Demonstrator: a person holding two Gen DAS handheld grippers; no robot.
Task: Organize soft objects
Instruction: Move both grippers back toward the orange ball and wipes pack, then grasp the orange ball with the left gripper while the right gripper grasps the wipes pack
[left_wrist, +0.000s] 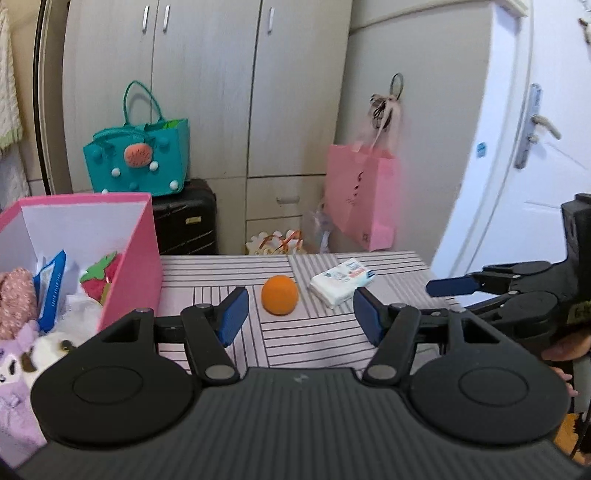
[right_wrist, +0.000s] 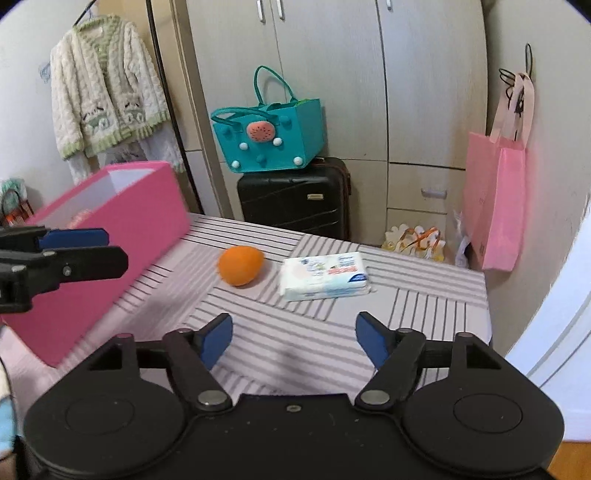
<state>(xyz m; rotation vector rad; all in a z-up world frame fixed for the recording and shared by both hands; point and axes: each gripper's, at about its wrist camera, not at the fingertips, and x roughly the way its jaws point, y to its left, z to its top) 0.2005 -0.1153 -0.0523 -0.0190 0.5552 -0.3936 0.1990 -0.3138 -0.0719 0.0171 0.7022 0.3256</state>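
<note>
Holding both claws wide and empty, I have the left gripper (left_wrist: 301, 315) lined on the orange ball (left_wrist: 279, 295) at twelve o'clock, and the right gripper (right_wrist: 293, 339) facing the tissue pack (right_wrist: 324, 276) at one o'clock. Both lie on the striped table (right_wrist: 424, 306), likely light and squashy; I'd pinch each across its middle, gently, for the pink box (left_wrist: 136, 254) at nine o'clock.

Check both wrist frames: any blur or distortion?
Left wrist: pink bag and door smeared, cupboard lines bowed. Right wrist: pink box and tablecloth stripes near it motion-blurred; orange ball fairly sharp.
</note>
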